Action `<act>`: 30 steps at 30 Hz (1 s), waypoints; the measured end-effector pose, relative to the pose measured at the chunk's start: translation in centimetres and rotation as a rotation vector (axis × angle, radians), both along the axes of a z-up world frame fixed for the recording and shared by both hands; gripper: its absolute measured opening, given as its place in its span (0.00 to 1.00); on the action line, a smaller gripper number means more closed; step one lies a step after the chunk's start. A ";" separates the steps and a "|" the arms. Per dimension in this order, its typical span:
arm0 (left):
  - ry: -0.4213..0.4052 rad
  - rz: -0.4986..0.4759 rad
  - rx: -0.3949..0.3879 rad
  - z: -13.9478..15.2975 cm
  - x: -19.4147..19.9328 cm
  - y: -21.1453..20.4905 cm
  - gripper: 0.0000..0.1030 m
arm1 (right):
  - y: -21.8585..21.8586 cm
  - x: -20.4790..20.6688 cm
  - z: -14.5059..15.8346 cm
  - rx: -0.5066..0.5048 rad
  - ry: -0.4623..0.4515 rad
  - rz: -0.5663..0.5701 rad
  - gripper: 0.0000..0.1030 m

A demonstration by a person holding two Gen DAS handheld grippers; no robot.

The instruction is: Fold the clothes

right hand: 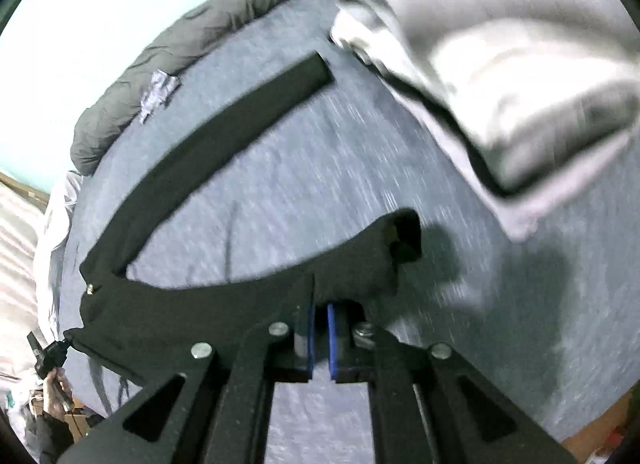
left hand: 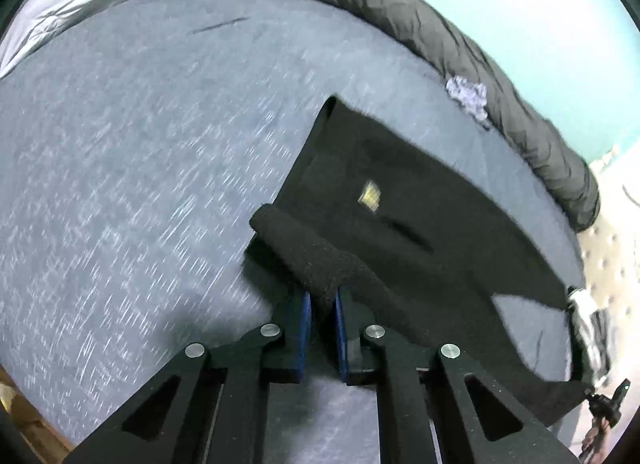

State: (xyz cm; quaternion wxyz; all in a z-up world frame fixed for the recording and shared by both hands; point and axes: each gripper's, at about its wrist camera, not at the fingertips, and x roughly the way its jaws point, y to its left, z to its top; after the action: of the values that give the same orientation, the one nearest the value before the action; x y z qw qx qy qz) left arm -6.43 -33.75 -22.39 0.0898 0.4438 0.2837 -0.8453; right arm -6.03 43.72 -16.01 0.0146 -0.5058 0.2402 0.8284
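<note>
Left hand-held gripper (left hand: 322, 304) pinches black trousers (left hand: 420, 200) by an edge; right hand-held gripper (right hand: 319, 310) pinches another edge. Trousers partly lifted over grey bed (left hand: 140, 144); left bed area open.

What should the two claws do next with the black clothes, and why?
Probably carry them forward and lay them flat. Both the left claw and right claw pinch the black clothes, which hang partly lifted above the grey bed, so nothing is folded over yet.
</note>
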 end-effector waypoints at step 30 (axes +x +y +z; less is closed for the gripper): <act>-0.044 0.032 -0.004 0.9 -22.2 -2.2 0.10 | 2.3 -29.6 1.9 0.106 -0.183 -0.116 0.04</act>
State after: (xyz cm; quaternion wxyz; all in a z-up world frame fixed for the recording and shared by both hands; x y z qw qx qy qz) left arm -28.66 -35.95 -21.45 0.1105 0.4577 0.2870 -0.8342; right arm -35.60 46.04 -14.12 0.1111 -0.5630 0.2228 0.7881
